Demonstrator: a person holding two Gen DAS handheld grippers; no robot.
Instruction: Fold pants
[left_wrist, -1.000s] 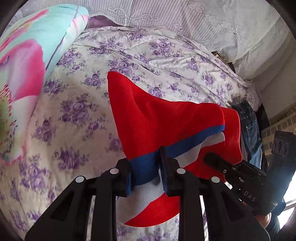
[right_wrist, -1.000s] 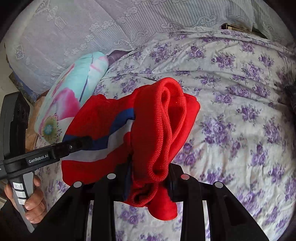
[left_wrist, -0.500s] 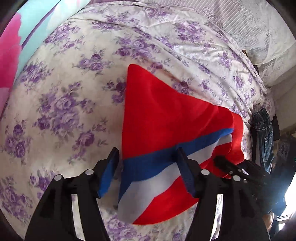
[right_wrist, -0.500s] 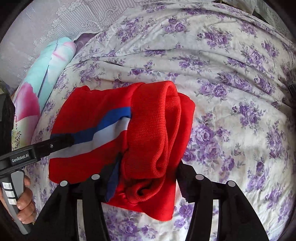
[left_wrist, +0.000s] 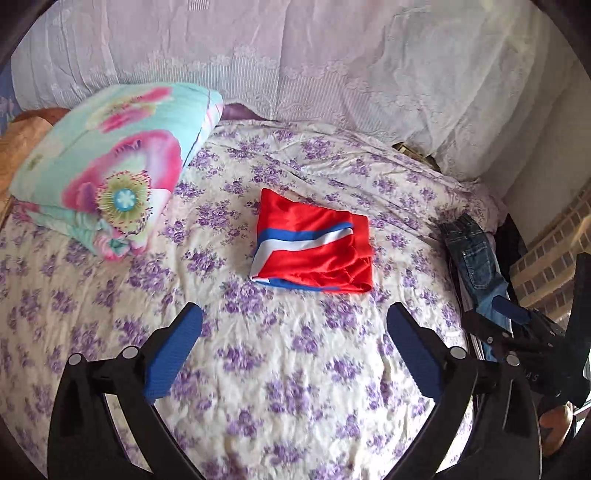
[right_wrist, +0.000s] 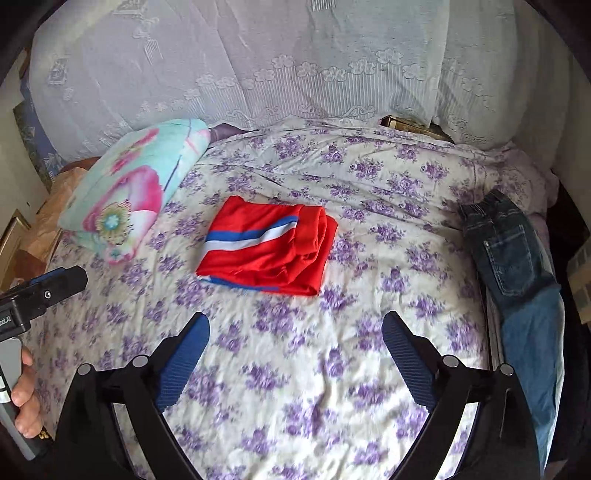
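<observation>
The red pants (left_wrist: 314, 243) with a blue and white stripe lie folded in a compact bundle on the floral bed sheet (left_wrist: 280, 362); they also show in the right wrist view (right_wrist: 269, 247). My left gripper (left_wrist: 293, 317) is open and empty, held back from the pants and above the sheet. My right gripper (right_wrist: 295, 325) is open and empty too, at a similar distance from the bundle. Nothing touches the pants.
A folded floral quilt (left_wrist: 107, 166) lies at the bed's left, also in the right wrist view (right_wrist: 133, 184). Blue jeans (right_wrist: 517, 266) hang over the right edge of the bed. A lace curtain (right_wrist: 258, 62) backs the bed.
Both grippers opened, let go of the red pants and pulled back and up from them. The pants now rest folded on the bed.
</observation>
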